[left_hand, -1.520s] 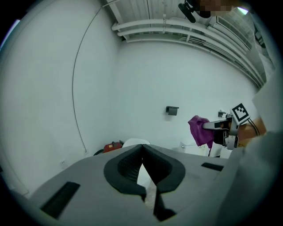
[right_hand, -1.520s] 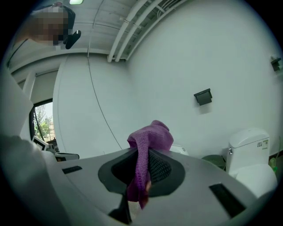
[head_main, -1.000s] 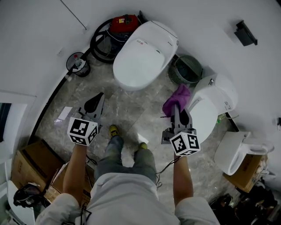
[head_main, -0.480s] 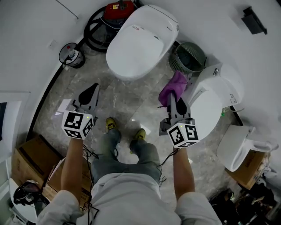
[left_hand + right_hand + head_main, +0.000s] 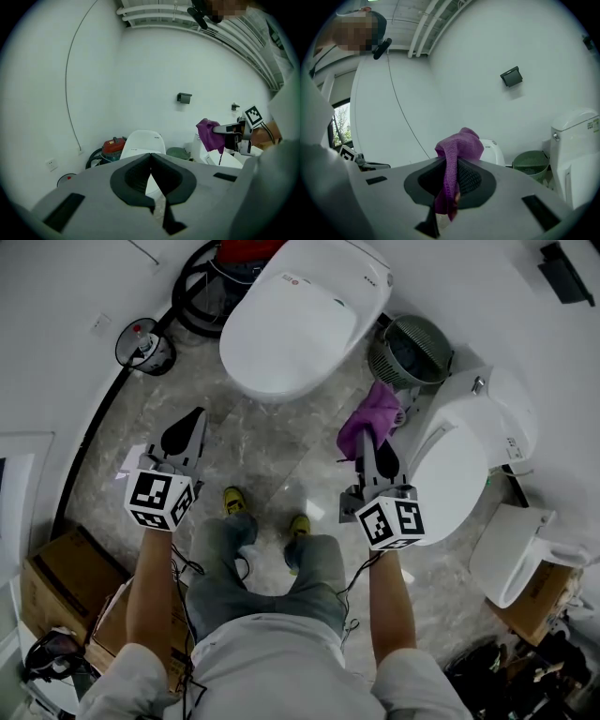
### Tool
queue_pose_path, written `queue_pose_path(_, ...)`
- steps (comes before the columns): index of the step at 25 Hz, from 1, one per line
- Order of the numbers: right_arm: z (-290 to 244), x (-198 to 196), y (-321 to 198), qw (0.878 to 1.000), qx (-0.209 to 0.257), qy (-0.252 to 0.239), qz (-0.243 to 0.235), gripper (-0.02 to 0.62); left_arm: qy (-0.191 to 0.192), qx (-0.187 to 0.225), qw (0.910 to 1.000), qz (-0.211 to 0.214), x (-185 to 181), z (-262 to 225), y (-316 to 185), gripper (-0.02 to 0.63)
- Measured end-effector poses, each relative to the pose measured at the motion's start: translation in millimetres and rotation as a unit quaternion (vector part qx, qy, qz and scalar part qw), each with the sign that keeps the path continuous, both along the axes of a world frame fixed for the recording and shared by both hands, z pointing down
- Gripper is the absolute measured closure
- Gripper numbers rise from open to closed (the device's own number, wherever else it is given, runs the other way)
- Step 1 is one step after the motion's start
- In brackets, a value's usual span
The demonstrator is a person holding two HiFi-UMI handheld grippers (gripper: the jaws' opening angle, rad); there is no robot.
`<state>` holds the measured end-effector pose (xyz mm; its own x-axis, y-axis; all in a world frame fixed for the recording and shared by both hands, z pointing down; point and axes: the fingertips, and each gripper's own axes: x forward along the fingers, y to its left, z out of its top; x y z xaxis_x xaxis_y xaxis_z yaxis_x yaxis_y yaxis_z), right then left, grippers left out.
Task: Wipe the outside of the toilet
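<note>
Grey marble floor (image 5: 281, 451) under white toilet (image 5: 291, 324)

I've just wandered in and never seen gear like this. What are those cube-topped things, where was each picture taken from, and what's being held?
There is no robot here. A person stands in a washroom with a hand-held gripper in each hand: a two-jaw clamp with a marker cube on it. The head view looks steeply down from a camera on the person's head. The two gripper views come from cameras riding on each clamp, looking along its jaws. The left hand-held gripper has its jaws together with nothing in them. The right hand-held gripper is shut on a purple cloth. On the marble floor stand a large white toilet ahead, a second toilet to the right, a green basket between them and a red vacuum cleaner by the wall.
</note>
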<state>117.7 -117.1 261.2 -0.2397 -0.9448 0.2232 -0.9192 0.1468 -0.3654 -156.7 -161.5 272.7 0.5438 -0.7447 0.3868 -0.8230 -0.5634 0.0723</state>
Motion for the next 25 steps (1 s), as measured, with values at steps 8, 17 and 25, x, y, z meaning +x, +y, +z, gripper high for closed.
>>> queue_pose_path(8,54.0,-0.6,-7.7,1.0,0.006,0.005,-0.012,0.538,-0.002,0.008,1.0,-0.004,1.9,52.5,-7.7,0.594)
queue_pose_path(17,114.3,-1.6,-13.4,1.0,0.009,0.001,-0.023,0.538,-0.01,0.013,0.9998,-0.007,-1.2,112.7,-18.8,0.594)
queue_pose_path(25,175.5,-2.8,-23.7,0.999,0.011,0.006,-0.045,0.538,-0.012,0.026,0.9994,-0.02,-1.9,166.2,-27.3,0.594)
